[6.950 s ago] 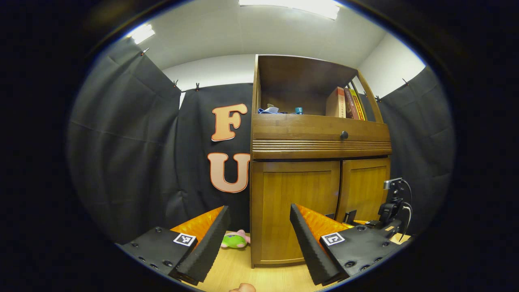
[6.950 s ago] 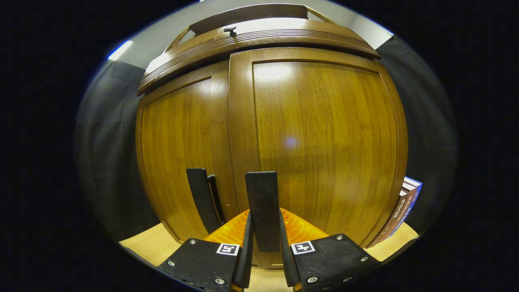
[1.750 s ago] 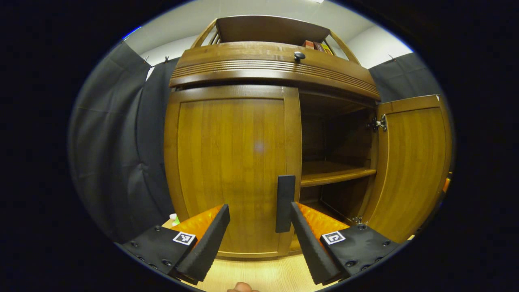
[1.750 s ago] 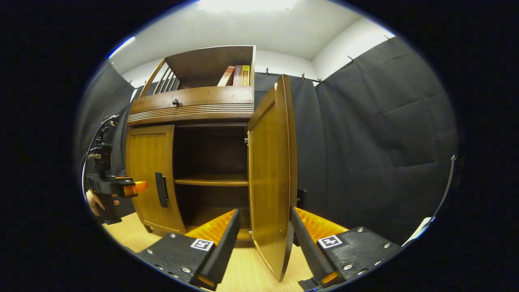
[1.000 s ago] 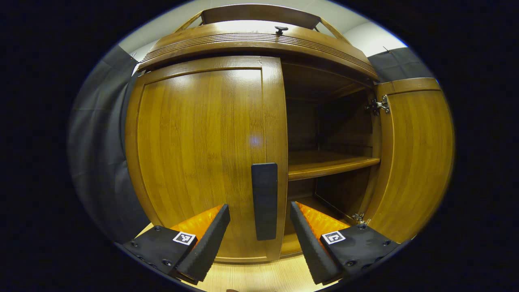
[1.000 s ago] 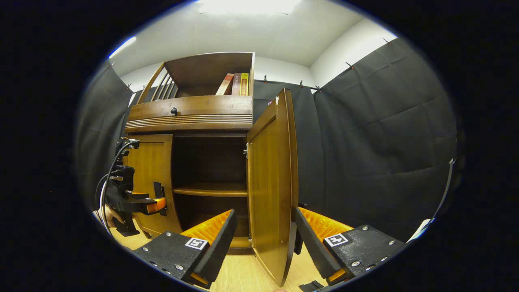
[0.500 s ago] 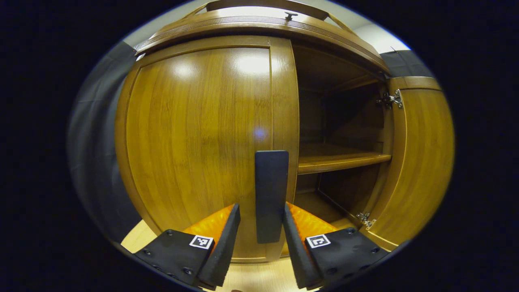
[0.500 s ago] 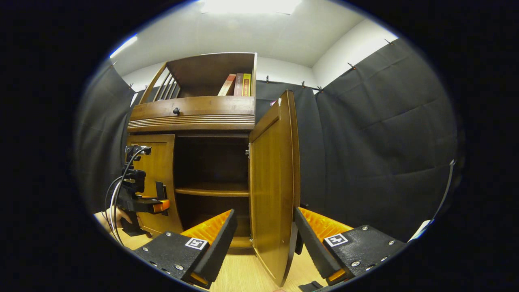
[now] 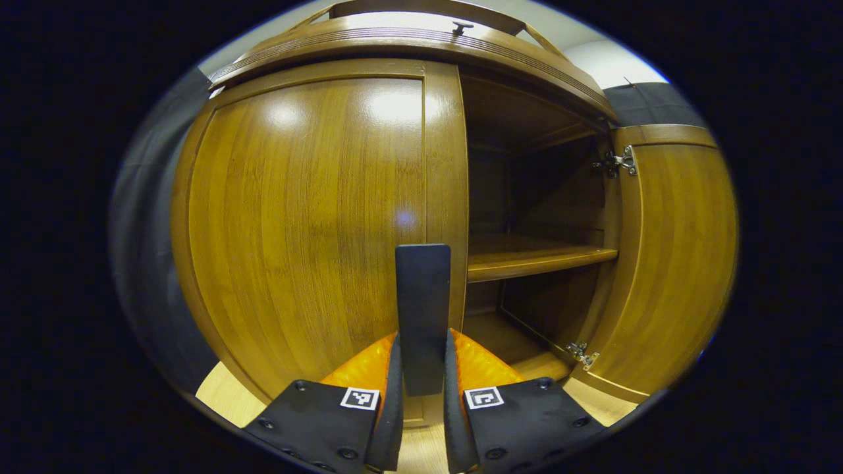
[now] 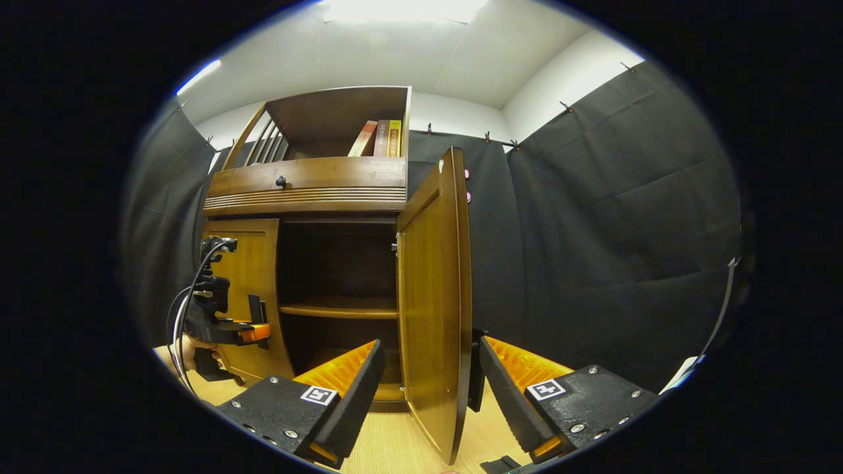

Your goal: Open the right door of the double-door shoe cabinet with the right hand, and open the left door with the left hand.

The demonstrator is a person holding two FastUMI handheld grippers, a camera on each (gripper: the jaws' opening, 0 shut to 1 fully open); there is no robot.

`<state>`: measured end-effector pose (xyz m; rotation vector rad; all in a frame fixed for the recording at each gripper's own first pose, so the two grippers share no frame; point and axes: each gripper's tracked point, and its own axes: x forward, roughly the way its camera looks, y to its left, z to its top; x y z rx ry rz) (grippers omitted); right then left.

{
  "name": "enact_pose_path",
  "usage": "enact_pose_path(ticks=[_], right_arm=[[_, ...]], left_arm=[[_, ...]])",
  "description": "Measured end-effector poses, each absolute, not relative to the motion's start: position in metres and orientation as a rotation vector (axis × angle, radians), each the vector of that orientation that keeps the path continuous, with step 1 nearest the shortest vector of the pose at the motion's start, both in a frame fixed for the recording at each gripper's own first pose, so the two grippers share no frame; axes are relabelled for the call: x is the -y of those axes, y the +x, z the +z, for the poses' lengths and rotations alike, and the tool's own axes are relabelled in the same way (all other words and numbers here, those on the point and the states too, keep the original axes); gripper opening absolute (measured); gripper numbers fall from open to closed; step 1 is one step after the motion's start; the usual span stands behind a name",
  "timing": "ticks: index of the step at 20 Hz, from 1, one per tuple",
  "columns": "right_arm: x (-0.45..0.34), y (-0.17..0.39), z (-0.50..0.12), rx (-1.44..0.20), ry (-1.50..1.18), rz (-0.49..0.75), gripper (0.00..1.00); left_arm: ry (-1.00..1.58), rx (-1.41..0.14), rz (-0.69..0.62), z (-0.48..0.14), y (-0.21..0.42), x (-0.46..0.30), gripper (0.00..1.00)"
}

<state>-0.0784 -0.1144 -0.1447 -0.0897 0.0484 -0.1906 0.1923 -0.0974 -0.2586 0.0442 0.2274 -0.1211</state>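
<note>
Left gripper view: the left door [image 9: 309,224] of the cabinet [image 9: 421,49] stands closed, its dark upright handle [image 9: 422,316] near the door's right edge. The left gripper [image 9: 421,401] is clenched on this handle, one finger pressing each side. To the right, the cabinet's right half lies exposed, with a wooden shelf [image 9: 527,257] across its middle (interior dark behind it). At far right the right door [image 9: 672,263] stands swung wide, hinges [image 9: 616,161] at its inner edge.

Right gripper view: at left, the left gripper [image 10: 253,329] meets the handle [image 10: 257,309] of the left door [image 10: 244,296], a hand [image 10: 197,349] behind it on the grip. The shelf [image 10: 342,308] crosses the exposed half of the cabinet [image 10: 309,184]; books [image 10: 382,138] lean in the upper compartment. In the centre the right door [image 10: 431,296] is seen nearly edge-on, reaching toward the camera. The right gripper [image 10: 428,388] is released, fingers [image 10: 355,395] spread wide, the door's lower edge standing between them; whether either finger touches it cannot be told. A dark handle [image 10: 475,368] shows just behind the door, beside the right-hand finger.
</note>
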Motion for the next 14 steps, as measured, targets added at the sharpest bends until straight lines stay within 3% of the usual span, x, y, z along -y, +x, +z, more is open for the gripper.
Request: enact_pose_path(ticks=[1, 2, 3, 4, 6, 9, 10, 11, 12, 14], right_arm=[[0.115, -0.079, -0.144, -0.049, -0.088, -0.192, 0.89], [0.114, -0.079, -0.145, -0.052, -0.086, -0.191, 1.00], [0.113, -0.079, -0.145, -0.054, -0.085, -0.188, 1.00], [0.111, -0.080, -0.145, -0.054, -0.086, -0.185, 0.89], [0.108, -0.082, -0.145, -0.057, -0.090, -0.179, 0.89], [0.101, -0.083, -0.142, -0.058, -0.090, -0.170, 0.89], [0.098, -0.084, -0.141, -0.057, -0.089, -0.167, 1.00], [0.096, -0.084, -0.140, -0.054, -0.090, -0.163, 1.00], [0.092, -0.084, -0.138, -0.052, -0.090, -0.159, 0.89], [0.084, -0.085, -0.137, -0.049, -0.091, -0.146, 0.89]], left_arm=[[0.022, -0.240, -0.116, -0.258, 0.189, 0.097, 0.34], [0.028, -0.252, -0.110, -0.261, 0.184, 0.095, 0.29], [0.044, -0.254, -0.106, -0.261, 0.179, 0.096, 0.30], [0.057, -0.250, -0.104, -0.259, 0.175, 0.097, 0.31], [0.056, -0.254, -0.109, -0.257, 0.165, 0.097, 0.31], [0.035, -0.276, -0.140, -0.254, 0.148, 0.094, 0.29], [0.035, -0.281, -0.146, -0.254, 0.140, 0.093, 0.29], [0.041, -0.281, -0.151, -0.253, 0.134, 0.092, 0.31], [0.048, -0.280, -0.155, -0.252, 0.127, 0.090, 0.30], [0.070, -0.255, -0.169, -0.249, 0.112, 0.085, 0.29]])
